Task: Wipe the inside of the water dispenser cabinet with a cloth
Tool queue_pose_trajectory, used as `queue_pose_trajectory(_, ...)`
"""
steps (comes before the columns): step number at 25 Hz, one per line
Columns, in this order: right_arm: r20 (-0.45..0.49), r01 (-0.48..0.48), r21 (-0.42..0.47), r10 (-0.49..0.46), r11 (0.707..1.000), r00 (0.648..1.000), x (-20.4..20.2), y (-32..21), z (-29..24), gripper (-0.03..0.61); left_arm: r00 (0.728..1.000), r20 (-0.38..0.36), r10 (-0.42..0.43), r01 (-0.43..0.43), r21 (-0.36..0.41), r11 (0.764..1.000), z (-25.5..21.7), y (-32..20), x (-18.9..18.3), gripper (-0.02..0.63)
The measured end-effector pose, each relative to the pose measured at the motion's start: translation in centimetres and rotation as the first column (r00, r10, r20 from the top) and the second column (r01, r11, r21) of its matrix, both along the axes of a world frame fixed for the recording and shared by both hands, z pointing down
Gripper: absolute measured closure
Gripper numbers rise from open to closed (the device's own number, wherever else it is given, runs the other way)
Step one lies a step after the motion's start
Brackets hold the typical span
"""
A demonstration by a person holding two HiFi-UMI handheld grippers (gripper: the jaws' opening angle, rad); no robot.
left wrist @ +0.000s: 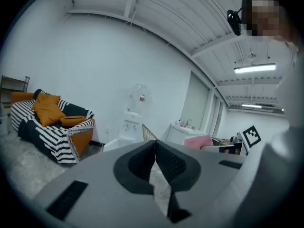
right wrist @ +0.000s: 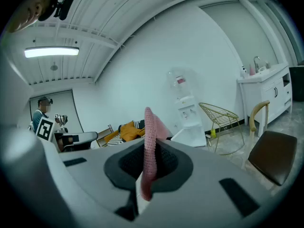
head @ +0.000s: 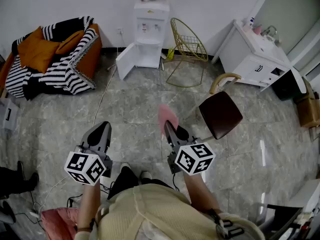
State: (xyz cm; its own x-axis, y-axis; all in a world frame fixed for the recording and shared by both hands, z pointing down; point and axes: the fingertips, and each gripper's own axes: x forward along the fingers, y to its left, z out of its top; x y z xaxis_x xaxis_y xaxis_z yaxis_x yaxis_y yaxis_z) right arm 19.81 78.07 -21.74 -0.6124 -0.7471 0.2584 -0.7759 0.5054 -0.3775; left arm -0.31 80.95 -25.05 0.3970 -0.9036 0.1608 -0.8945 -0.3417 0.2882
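Right gripper (head: 169, 129) is clamping a pink cloth (head: 167, 115). Left gripper (head: 101, 130) is hovering closed, empty. Dispenser (head: 149, 34) is standing well ahead

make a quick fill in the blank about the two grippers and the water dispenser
The right gripper is shut on a ____ cloth.
The left gripper is shut and holds ____.
On the water dispenser, the cabinet door stands ____.
Missing words: pink; nothing; open
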Motion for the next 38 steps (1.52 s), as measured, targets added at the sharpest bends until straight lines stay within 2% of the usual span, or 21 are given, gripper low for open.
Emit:
queue_pose_trajectory(4, -0.008, 0.015, 0.006, -0.015, 1.0, 1.0, -2.5, -4.3, 0.9, 0.552, 0.998, 0.045, -0.033, 0.031, 0.029, 0.999, 0.5, -4.5, -2.8, 0.598)
queue_pose_trajectory(9, -0.022, -0.006, -0.017, 0.005, 1.0, 1.0, -5.2, -10.5, 2.2, 0.552, 0.999, 0.025, -0.03, 0.029, 0.034, 0.999, 2.4, -11.1, -5.9, 0.598)
queue_pose_trajectory(12, -0.002, -0.037, -0.046, 0.037, 0.998, 0.999, -7.2, -14.9, 2.3, 0.552, 1.0, 0.028, -0.013, 0.013, 0.02, 1.0, 3.3, -15.6, -8.0, 0.598)
queue_pose_trajectory(21, -0.048, -0.076, -0.096, 0.072, 0.992, 0.996, -13.8, -25.5, 3.8, 0.552, 0.996, -0.003, 0.088, -0.088, -0.053, 0.995, 6.5, -26.1, -13.2, 0.598)
queue_pose_trajectory(28, -0.119, -0.146, -0.161, 0.128, 0.976, 0.985, -13.4, -30.7, 6.4, 0.552, 0.992, -0.045, 0.12, -0.125, -0.129, 0.984, 9.7, -31.8, -14.5, 0.598)
queue_pose_trajectory(33, -0.134, -0.164, -0.152, 0.145, 0.975, 0.98, -11.8, -38.2, 8.0, 0.552, 0.993, -0.02, 0.116, -0.117, -0.102, 0.988, 10.4, -38.8, -13.3, 0.599)
queue_pose_trajectory(38, -0.147, -0.122, -0.138, 0.102, 0.983, 0.984, -10.6, -48.0, 9.2, 0.552, 0.998, 0.026, 0.057, -0.056, -0.057, 0.997, 11.1, -48.1, -12.2, 0.598)
